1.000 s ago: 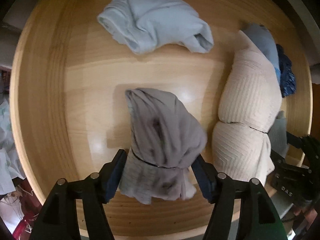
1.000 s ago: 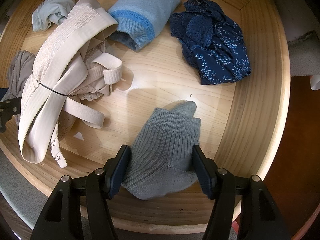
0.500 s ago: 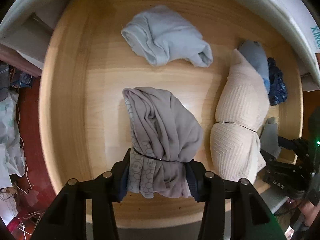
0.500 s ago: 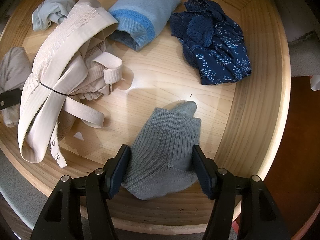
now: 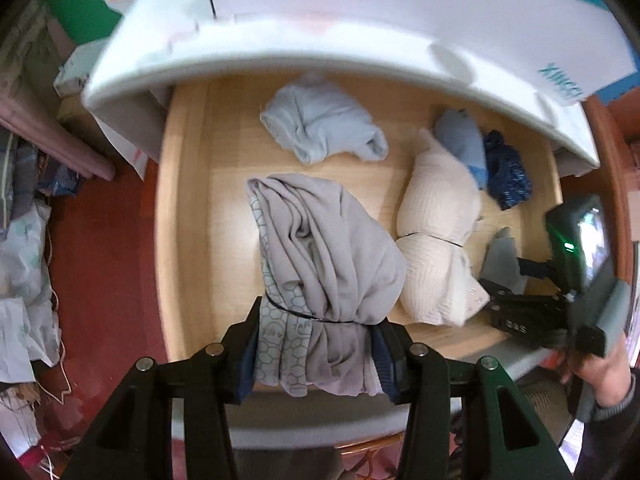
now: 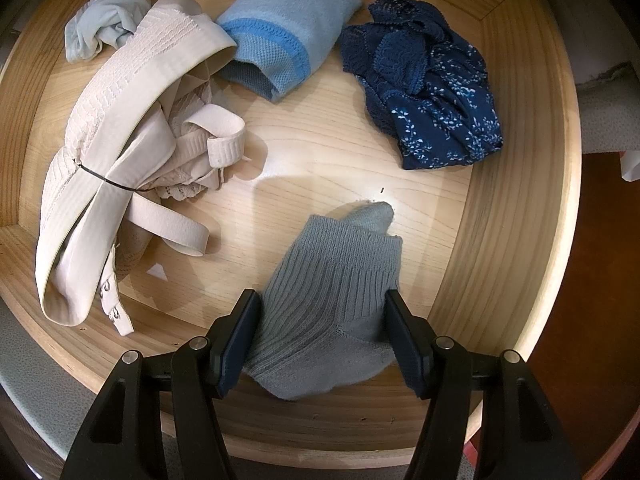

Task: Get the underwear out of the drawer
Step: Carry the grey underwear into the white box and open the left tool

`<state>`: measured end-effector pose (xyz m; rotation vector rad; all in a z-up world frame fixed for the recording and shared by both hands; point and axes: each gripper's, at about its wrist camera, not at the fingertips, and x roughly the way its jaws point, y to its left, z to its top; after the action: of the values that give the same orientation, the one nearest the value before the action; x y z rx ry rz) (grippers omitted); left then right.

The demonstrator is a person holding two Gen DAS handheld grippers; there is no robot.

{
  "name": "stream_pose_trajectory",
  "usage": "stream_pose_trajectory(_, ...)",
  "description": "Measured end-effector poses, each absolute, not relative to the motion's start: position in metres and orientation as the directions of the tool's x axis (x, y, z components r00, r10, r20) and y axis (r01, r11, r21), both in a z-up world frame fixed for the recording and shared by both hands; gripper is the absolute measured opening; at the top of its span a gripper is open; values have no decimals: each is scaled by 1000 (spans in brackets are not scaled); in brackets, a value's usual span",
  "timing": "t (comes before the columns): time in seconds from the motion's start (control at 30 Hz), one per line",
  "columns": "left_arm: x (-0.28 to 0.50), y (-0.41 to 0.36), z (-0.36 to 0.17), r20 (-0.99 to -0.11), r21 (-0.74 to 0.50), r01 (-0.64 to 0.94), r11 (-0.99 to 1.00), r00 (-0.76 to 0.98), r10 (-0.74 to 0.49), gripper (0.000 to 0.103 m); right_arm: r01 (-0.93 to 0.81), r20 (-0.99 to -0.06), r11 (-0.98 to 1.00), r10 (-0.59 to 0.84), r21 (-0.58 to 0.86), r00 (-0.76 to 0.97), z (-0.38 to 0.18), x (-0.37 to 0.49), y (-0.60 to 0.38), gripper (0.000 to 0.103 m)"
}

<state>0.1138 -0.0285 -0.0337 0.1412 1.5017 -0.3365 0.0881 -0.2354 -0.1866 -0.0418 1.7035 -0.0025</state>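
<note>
My left gripper (image 5: 316, 332) is shut on a grey underwear bundle (image 5: 328, 248) tied with a thin black band, and holds it well above the wooden drawer (image 5: 180, 240). Inside the drawer lie a pale blue underwear piece (image 5: 320, 128), a cream bra (image 5: 436, 216) and navy patterned underwear (image 6: 424, 88). My right gripper (image 6: 322, 316) points down into the drawer near its front right corner. Its pads press on both sides of a grey ribbed sock (image 6: 332, 300) that rests on the drawer floor.
A light blue knit piece (image 6: 288, 28) lies at the back of the drawer beside the bra (image 6: 120, 152). A white cabinet top (image 5: 360, 20) overhangs the drawer's rear. A hand (image 5: 600, 376) holds the right gripper. Red floor and clutter (image 5: 24, 240) lie to the left.
My left gripper closed on the grey underwear bundle and lifted it out of the drawer, so the drawer looks smaller and the white cabinet top has come into view. The right gripper has not moved.
</note>
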Motion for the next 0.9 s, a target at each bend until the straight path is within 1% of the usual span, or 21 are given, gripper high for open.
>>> stream_pose_trajectory(0.17, 107, -22, 11, -983, -115, 353, 928, 97, -158, 48, -27, -991, 999, -30, -27, -133, -187, 88, -235, 61)
stream_pose_trajectory(0.37, 103, -17, 91, -947, -112, 401, 909, 234, -220, 48, -30, -991, 999, -30, -26, -132, -186, 88, -235, 61)
stream_pose_trajectory(0.5, 116, -16, 156, -885, -108, 409, 906, 375, -275, 48, -29, -991, 999, -30, -26, -132, -186, 88, -234, 61)
stream_pose_trajectory(0.63, 144, -23, 195, -833, -110, 388, 915, 467, -298, 48, -29, -991, 999, -30, -26, -133, -186, 89, -235, 61)
stream_pose_trajectory(0.73, 173, -40, 205, -821, -89, 384, 919, 494, -286, 48, -29, -991, 999, -30, -26, -133, -187, 89, -235, 61)
stream_pose_trajectory(0.9, 220, -70, 189, -838, -18, 381, 924, 498, -222, 48, -30, -991, 999, -30, -26, -133, -187, 89, -235, 61)
